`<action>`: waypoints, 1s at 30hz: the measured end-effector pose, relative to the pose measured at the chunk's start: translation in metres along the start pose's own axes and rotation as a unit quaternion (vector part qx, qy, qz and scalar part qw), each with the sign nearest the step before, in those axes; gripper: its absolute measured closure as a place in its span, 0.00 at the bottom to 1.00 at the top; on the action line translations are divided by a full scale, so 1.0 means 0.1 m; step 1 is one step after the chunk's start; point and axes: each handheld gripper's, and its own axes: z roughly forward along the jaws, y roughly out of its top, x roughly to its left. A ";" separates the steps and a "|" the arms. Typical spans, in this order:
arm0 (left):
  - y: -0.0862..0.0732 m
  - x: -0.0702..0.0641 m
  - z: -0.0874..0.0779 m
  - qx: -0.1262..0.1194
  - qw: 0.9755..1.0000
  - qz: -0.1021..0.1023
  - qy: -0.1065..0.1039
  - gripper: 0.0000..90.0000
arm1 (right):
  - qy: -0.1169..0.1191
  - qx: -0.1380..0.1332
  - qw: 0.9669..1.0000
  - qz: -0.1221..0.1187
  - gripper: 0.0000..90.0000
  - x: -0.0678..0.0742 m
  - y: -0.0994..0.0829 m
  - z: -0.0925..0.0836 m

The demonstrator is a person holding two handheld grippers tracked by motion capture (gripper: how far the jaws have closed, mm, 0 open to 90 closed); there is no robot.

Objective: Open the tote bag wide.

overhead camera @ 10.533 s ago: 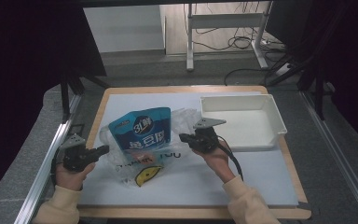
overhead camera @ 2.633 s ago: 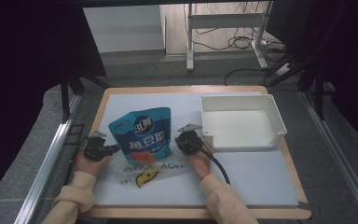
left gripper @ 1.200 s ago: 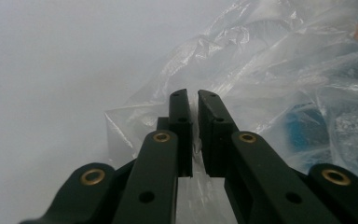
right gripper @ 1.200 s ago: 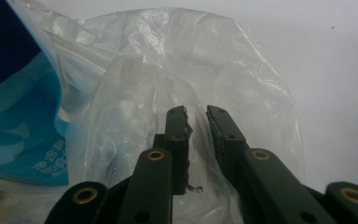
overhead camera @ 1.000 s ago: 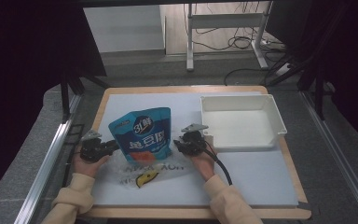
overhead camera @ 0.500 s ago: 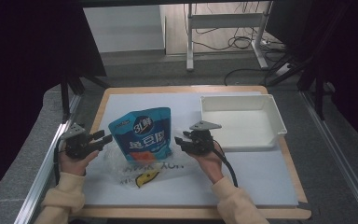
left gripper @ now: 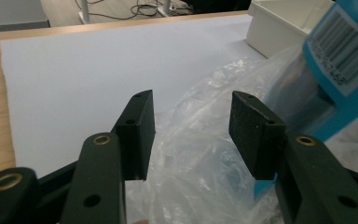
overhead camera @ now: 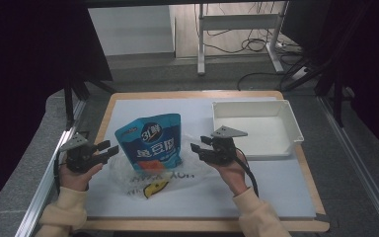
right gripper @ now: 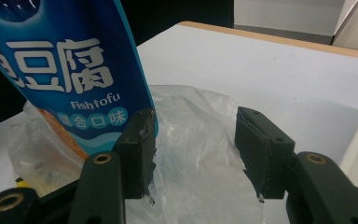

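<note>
A blue fish tofu pouch [overhead camera: 150,140] stands upright inside a crumpled clear plastic bag [overhead camera: 143,178] on the white mat. My left gripper [overhead camera: 109,148] is held just left of the bag and my right gripper [overhead camera: 199,144] just right of it, both pointing inward. In the left gripper view, the left gripper [left gripper: 192,100] is open, with the bag [left gripper: 205,154] and pouch [left gripper: 340,70] beyond it. The right gripper [right gripper: 196,116] is also open in its own view, facing the bag [right gripper: 196,140] beside the pouch [right gripper: 70,70]. Both pairs of jaws have just been opening and press on nothing.
A white tray [overhead camera: 296,126] sits at the back right of the white mat [overhead camera: 276,182], close behind my right hand. The mat lies on a wooden table [overhead camera: 177,94] with metal rails along its sides. A cable trails from the right gripper along the forearm.
Both grippers have drawn back from the bag's sides, outward and upward, and their jaws have widened. The pouch and bag stay in place.
</note>
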 end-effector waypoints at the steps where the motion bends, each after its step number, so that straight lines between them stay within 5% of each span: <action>1: -0.01 -0.02 0.00 0.002 1.000 0.002 -0.002 0.56 | 0.001 0.000 1.000 0.000 0.53 0.00 0.00 -0.02; 7: -0.06 -0.08 0.11 0.019 1.000 0.004 -0.005 0.60 | 0.027 0.012 0.999 -0.013 0.67 0.07 -0.06 -0.02; 13: -0.03 -0.03 0.42 0.056 0.998 0.005 -0.017 0.85 | 0.064 0.067 0.995 -0.035 0.87 0.28 -0.21 0.21; 20: -0.02 0.05 0.75 0.095 0.995 0.007 -0.036 0.95 | 0.082 0.089 0.990 -0.066 0.92 0.50 -0.28 0.37; 23: -0.04 0.11 0.87 0.107 0.993 0.002 -0.048 0.96 | 0.082 0.104 0.989 -0.062 0.94 0.49 -0.34 0.49; 30: -0.07 0.20 1.11 0.124 0.991 -0.007 -0.039 0.98 | 0.088 0.147 0.983 -0.060 0.96 0.47 -0.55 0.59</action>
